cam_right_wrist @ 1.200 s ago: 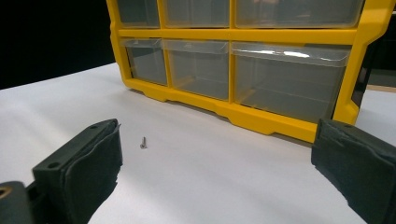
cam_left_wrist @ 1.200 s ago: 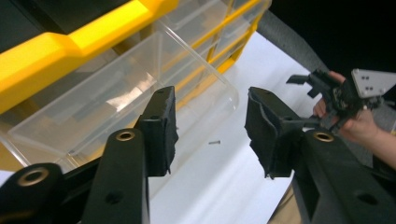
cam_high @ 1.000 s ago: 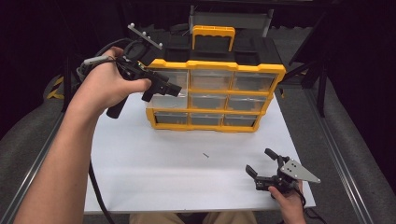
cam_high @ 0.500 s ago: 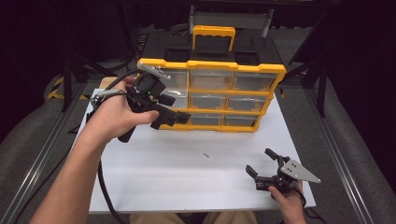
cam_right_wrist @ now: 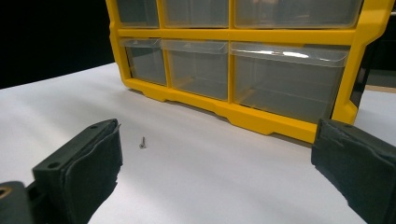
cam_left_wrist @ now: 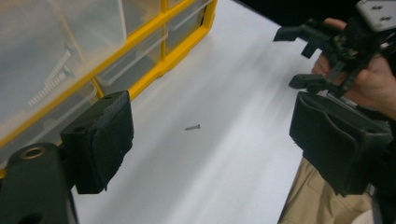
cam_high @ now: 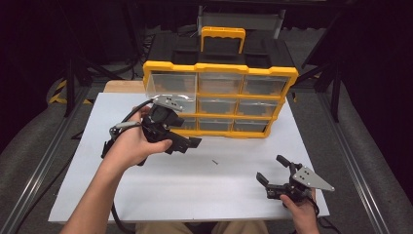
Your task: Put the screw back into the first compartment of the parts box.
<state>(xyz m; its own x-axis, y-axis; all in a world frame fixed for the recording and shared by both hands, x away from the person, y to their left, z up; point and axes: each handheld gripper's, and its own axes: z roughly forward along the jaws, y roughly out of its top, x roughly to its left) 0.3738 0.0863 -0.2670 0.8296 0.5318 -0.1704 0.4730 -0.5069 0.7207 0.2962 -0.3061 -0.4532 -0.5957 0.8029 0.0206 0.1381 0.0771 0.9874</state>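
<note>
A small screw (cam_high: 215,162) lies loose on the white table (cam_high: 160,195), in front of a yellow drawer organizer (cam_high: 219,69) with clear drawers. My left gripper (cam_high: 187,145) hovers low at the organizer's bottom left corner and points toward the screw. Its jaws have just been opening and stand open with nothing between them. Through the left gripper view the screw (cam_left_wrist: 192,127) sits ahead between the pads, and a drawer holds longer screws (cam_left_wrist: 51,79). My right gripper (cam_high: 272,169) rests open near the front right edge. The screw (cam_right_wrist: 142,143) lies ahead of it, nearer its left pad.
A black case with a yellow handle (cam_high: 222,36) stands behind the organizer. Dark floor and metal rails (cam_high: 44,165) flank the table. The person's trouser leg (cam_left_wrist: 317,196) shows past the table's front edge. The right hand and its gripper (cam_left_wrist: 296,57) appear beyond my left jaws.
My left hand has come down from beside the organizer's upper left drawers to just above the table, and its jaws stand wider. The right gripper has stayed put.
</note>
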